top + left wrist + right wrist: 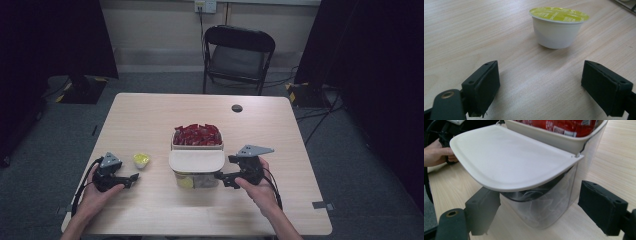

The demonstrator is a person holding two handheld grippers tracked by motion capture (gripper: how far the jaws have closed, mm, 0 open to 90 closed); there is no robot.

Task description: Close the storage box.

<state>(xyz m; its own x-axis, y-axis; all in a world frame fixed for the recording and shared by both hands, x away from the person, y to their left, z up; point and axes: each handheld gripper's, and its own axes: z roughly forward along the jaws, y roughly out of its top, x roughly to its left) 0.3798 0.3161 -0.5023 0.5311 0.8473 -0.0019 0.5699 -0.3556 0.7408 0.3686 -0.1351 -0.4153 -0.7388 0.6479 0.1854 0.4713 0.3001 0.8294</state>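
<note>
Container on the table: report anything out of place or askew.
The container's cream lid hangs open toward the person, leaving red packets exposed. One small yellow-topped cup sits apart beside it, upright. Nothing is spilled or damaged.

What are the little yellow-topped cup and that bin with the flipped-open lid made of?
The cup looks like smooth white plastic under a thin, printed yellow foil seal; its slight sheen suggests this. The bin seems to be clear plastic, since its inside shows through the wall. Its lid is opaque cream, probably matte moulded plastic.
</note>
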